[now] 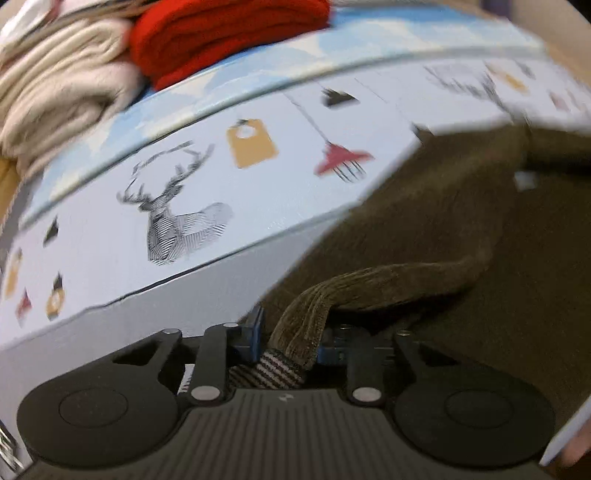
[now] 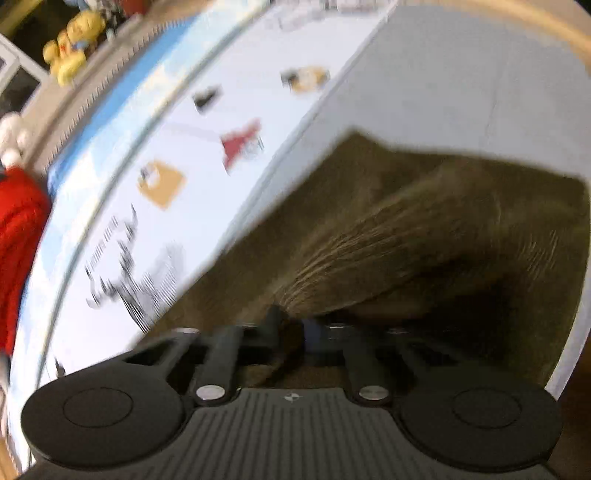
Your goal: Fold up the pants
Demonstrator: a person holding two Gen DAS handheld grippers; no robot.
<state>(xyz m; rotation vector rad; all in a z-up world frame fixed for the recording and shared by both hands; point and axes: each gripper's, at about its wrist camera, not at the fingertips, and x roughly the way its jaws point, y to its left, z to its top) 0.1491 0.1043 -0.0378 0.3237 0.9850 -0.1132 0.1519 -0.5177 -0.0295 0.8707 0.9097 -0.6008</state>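
Item, pants [image 1: 461,229]: olive-brown corduroy, spread over the printed table cover [image 1: 110,266], filling the 3 to 5 o'clock part of the left wrist view and the 2 to 5 o'clock part of the right wrist view. Item, left gripper [image 1: 286,341]: blue-padded jaws clamped together on a raised fold of the pants, whose striped inner lining shows at the pinch, 6 o'clock in frame. Item, right gripper [image 2: 291,328]: jaws drawn close on a bunched ridge of the same pants, though blur hides the exact contact. Item, table cover: pale, printed with a stag head [image 1: 173,210], orange tags and red hangers, blue band along the far edge. Item, red folded garment [image 1: 229,33] at 12 o'clock, touching a cream knit pile [image 1: 59,85] at 10 o'clock. Item, yellow toy [image 2: 72,44], 11 o'clock in the right view, beyond the cover's edge.
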